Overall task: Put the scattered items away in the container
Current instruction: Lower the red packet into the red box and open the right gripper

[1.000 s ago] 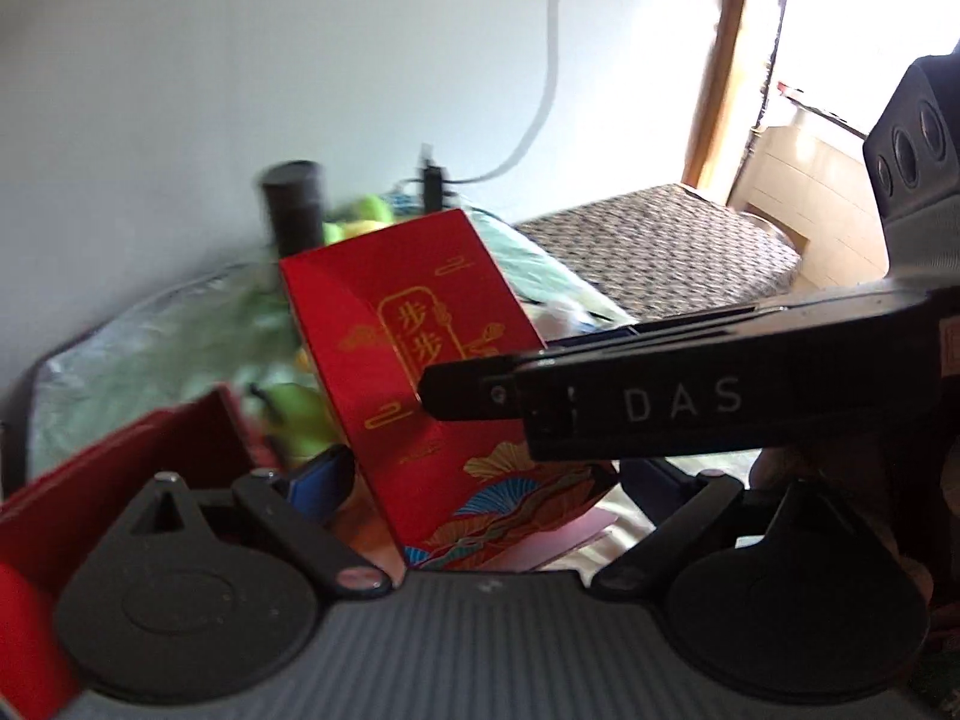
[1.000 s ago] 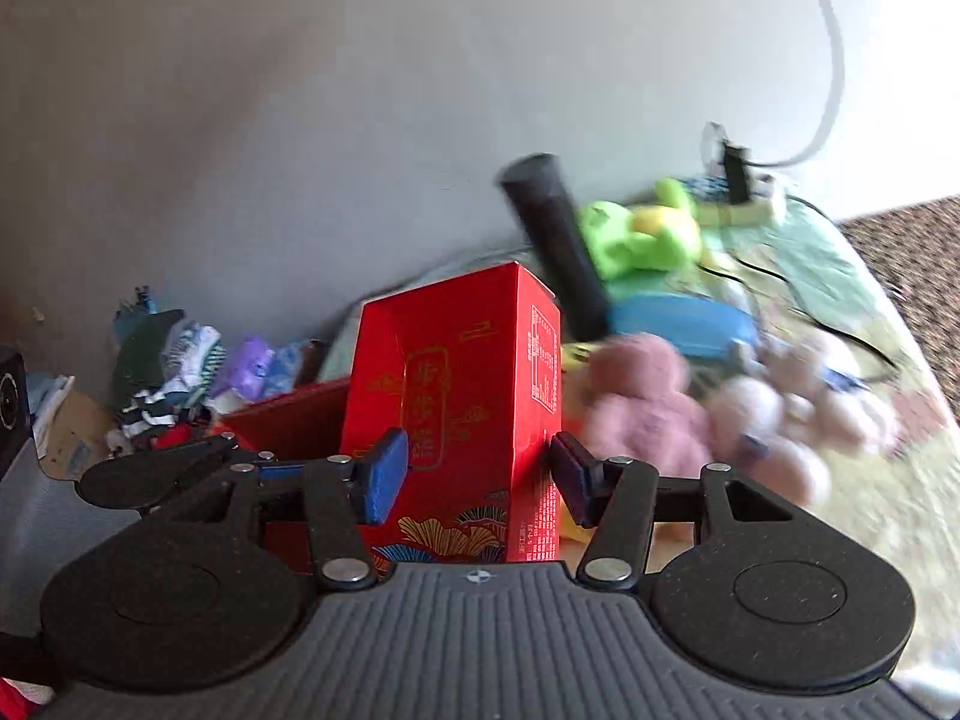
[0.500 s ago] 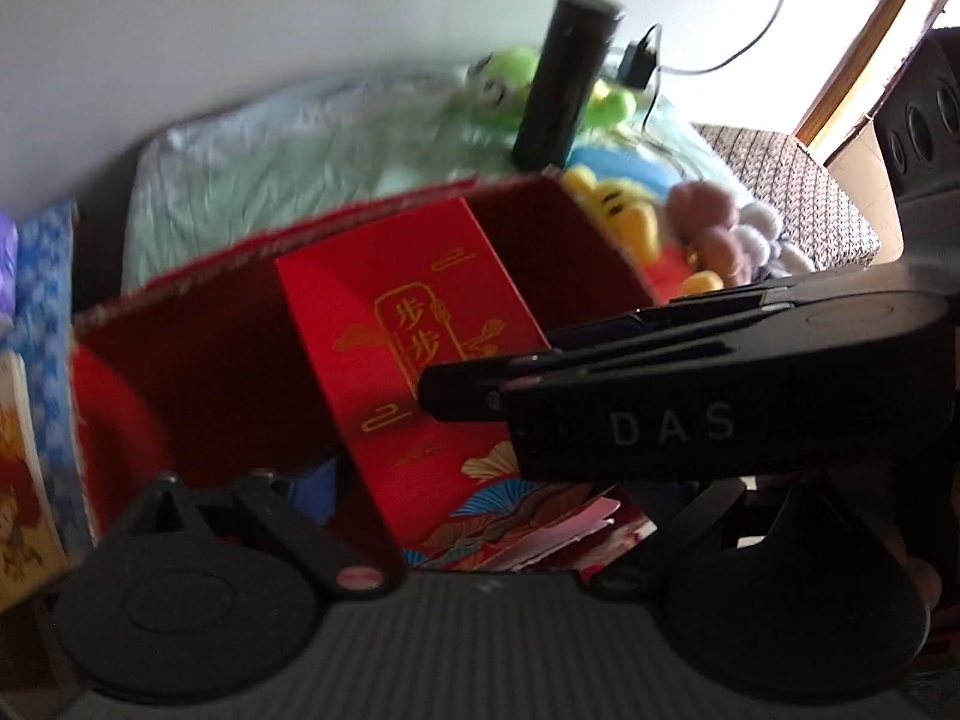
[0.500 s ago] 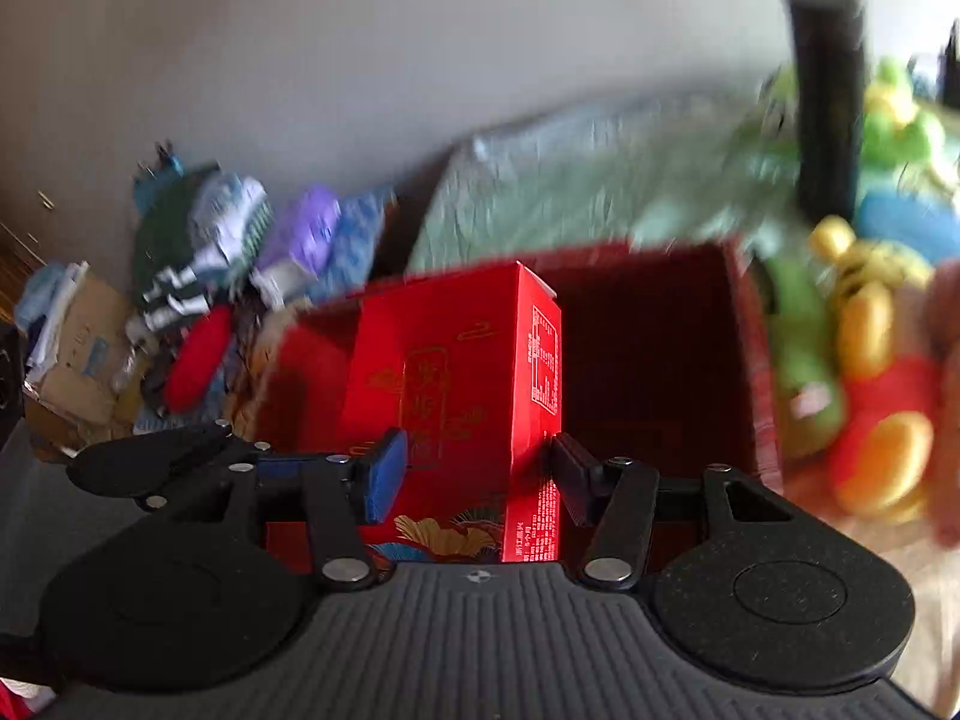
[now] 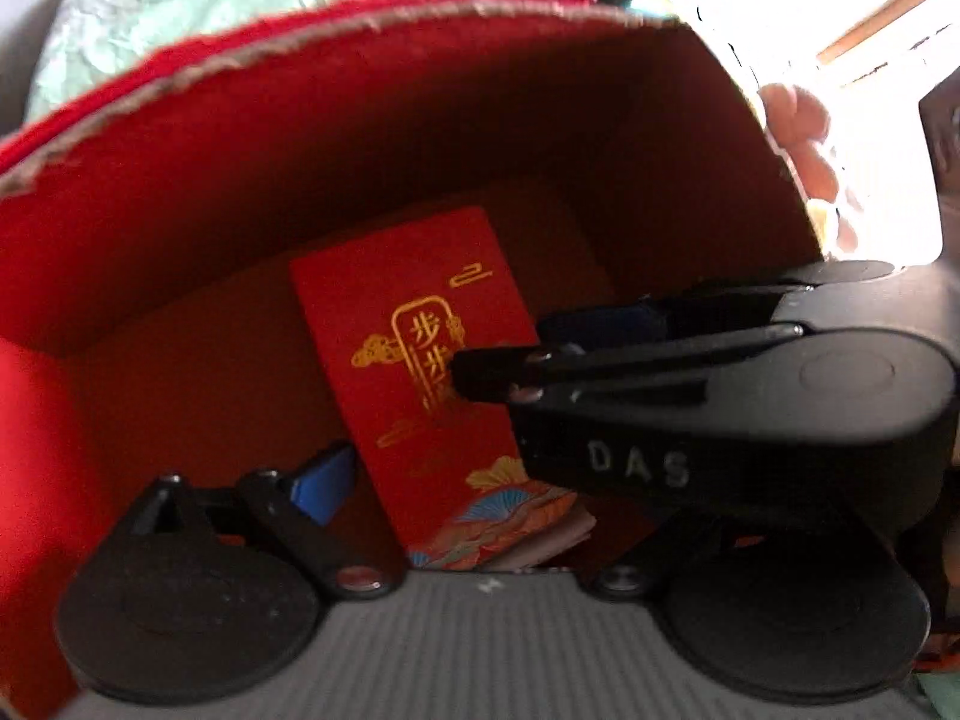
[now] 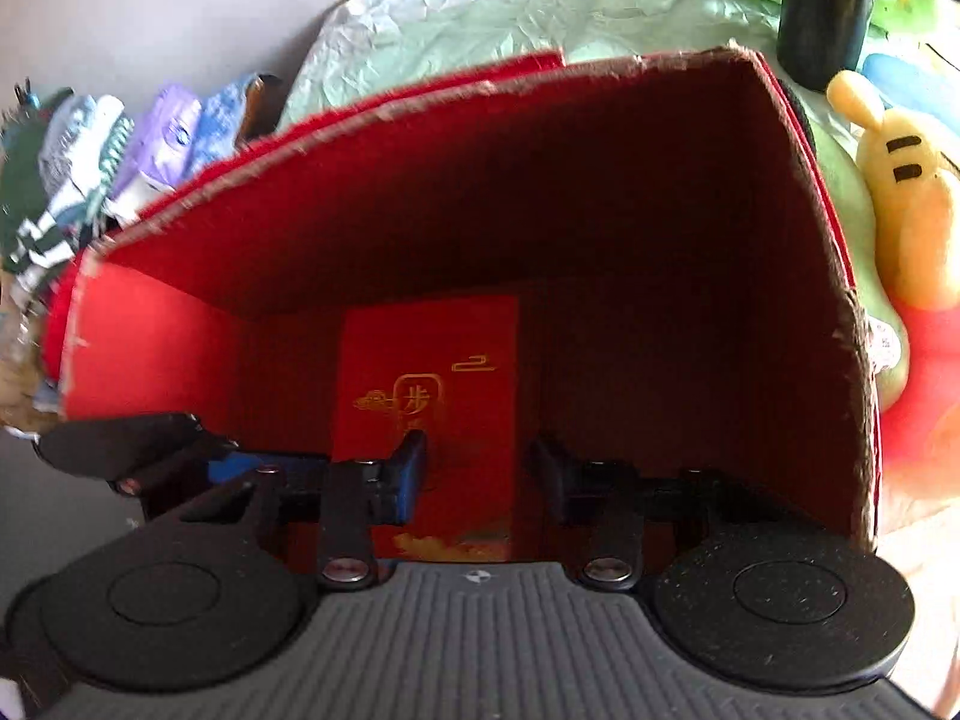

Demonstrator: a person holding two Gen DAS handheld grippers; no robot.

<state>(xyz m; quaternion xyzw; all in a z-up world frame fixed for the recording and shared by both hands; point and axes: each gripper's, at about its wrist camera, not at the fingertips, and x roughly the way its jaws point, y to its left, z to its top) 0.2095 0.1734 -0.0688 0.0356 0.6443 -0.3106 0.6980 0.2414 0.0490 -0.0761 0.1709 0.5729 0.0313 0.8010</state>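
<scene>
1. The red box now stands inside the container, near its floor; whether it rests on it you cannot tell.
2. Your right gripper is closing with the box just ahead of its pads; the blue pad overlaps the box face, so no grip shows. Do not pinch the front.
3. Your left gripper frames the box; only its left pad shows, so whether it grips you cannot tell.
4. Let go only once the box sits flat, then lift straight up, clear of the walls.
</scene>
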